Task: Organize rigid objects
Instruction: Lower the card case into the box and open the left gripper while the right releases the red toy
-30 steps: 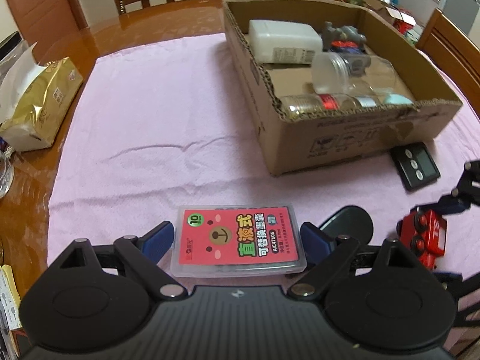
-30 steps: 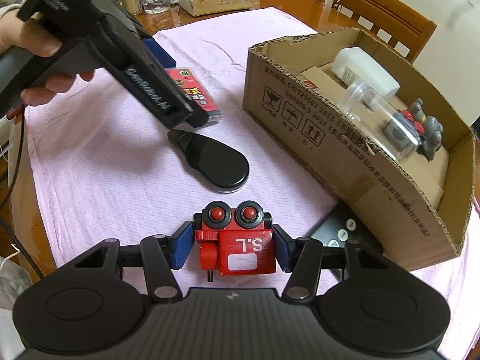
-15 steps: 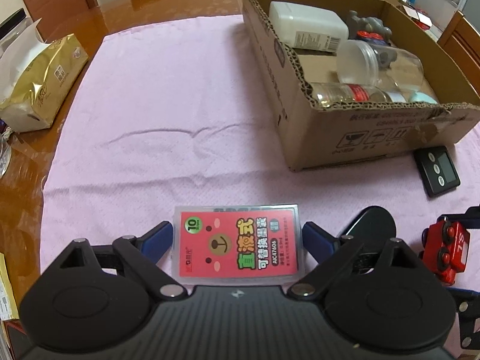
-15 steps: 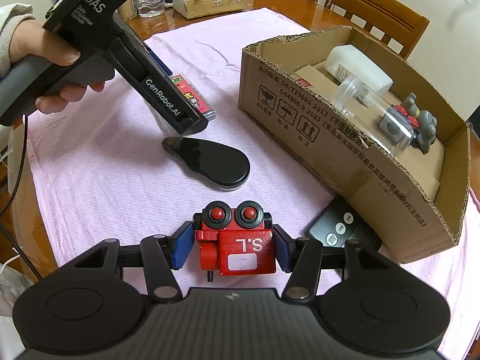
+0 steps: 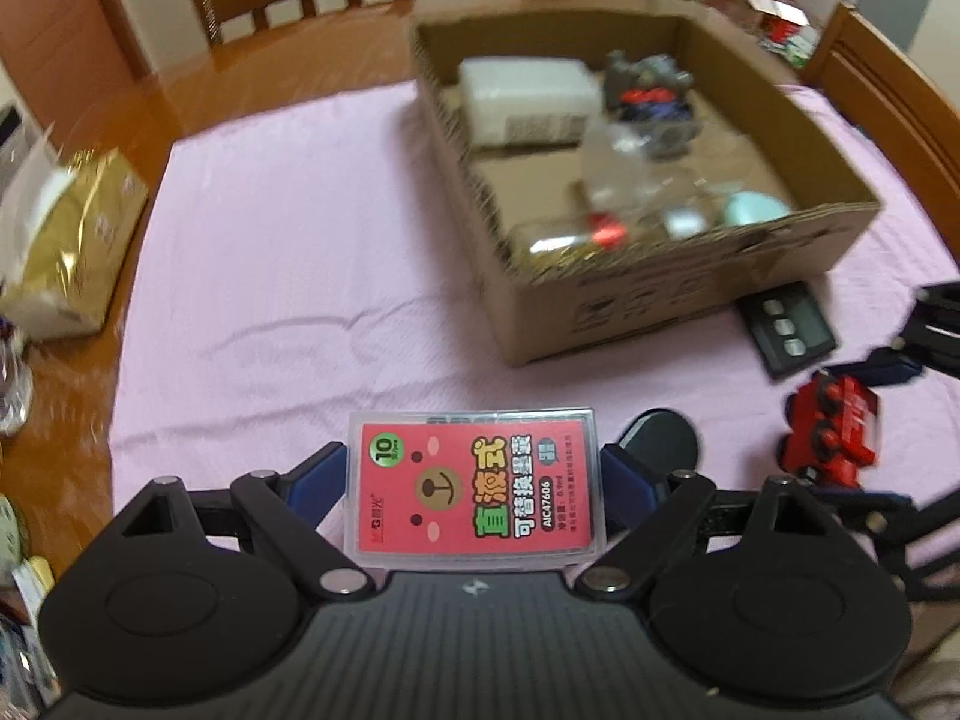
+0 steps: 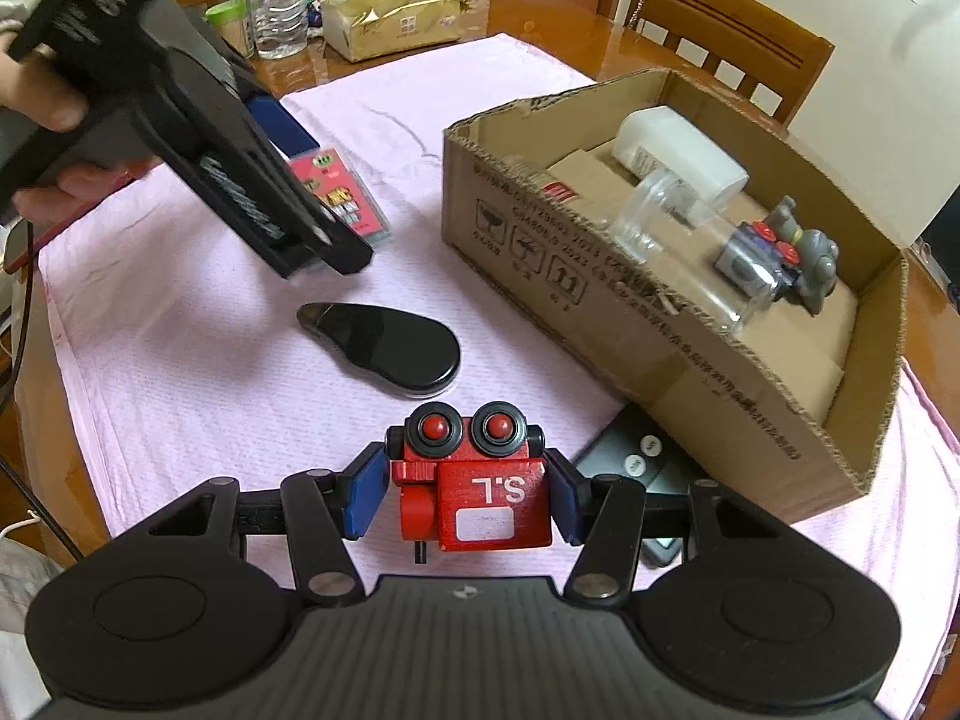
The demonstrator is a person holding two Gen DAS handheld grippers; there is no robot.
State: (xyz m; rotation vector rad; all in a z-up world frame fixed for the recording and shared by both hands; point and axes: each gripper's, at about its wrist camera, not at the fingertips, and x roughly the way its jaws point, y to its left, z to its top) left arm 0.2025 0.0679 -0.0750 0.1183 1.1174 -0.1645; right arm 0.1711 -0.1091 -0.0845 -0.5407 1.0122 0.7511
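Note:
My left gripper (image 5: 474, 480) is shut on a clear plastic case with a pink bear label (image 5: 474, 486) and holds it above the pink cloth; the case also shows in the right wrist view (image 6: 342, 198). My right gripper (image 6: 462, 492) is shut on a red toy train (image 6: 474, 480), low over the cloth; the train also shows in the left wrist view (image 5: 834, 432). An open cardboard box (image 5: 648, 300), (image 6: 600, 300) lies ahead, holding a white bottle (image 6: 684, 150), a clear jar (image 6: 672, 234) and a grey toy (image 6: 804, 258).
A black oval object (image 6: 384, 348) lies on the cloth between the grippers. A black timer (image 5: 786, 330) lies against the box's near corner. A gold tissue pack (image 5: 66, 246) sits at the left table edge. Wooden chairs stand around the table.
My left gripper has lifted the pink case higher and moved toward the box. My right gripper has raised the red train off the cloth a little.

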